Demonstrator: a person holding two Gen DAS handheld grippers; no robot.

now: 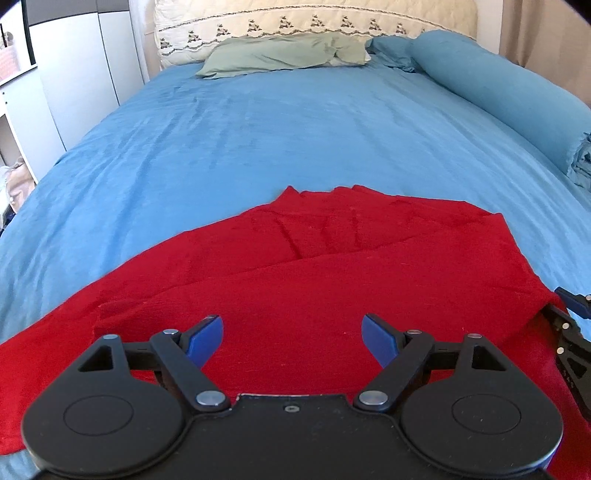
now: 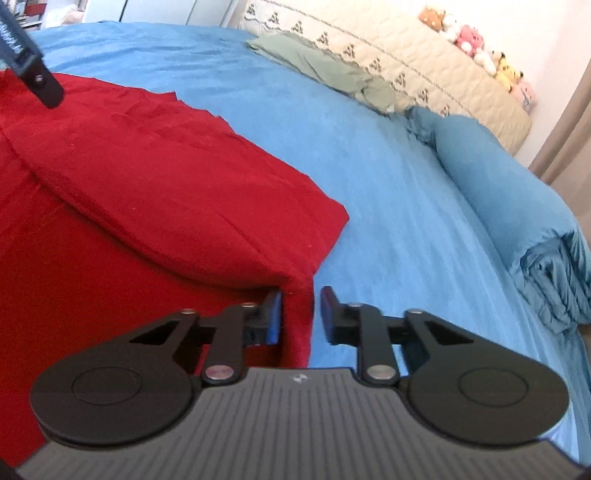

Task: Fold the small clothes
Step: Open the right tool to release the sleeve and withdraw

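Note:
A red garment (image 1: 314,266) lies on the blue bedsheet (image 1: 258,129), partly folded over itself. My left gripper (image 1: 291,334) is open above its near part, holding nothing. The right gripper (image 1: 570,321) shows at the garment's right edge. In the right wrist view the red garment (image 2: 147,177) fills the left side, a folded layer on top. My right gripper (image 2: 299,314) is partly open, with the garment's right edge hanging between its fingers (image 2: 275,314); the jaws do not press on the cloth. Part of the left gripper (image 2: 33,70) shows at the upper left.
A green pillow (image 1: 280,55) and a quilted cream headboard (image 1: 295,22) are at the far end. A rolled blue blanket (image 2: 517,206) lies along the bed's right side. Stuffed toys (image 2: 480,48) sit on the headboard. White cabinets (image 1: 74,81) stand at the left.

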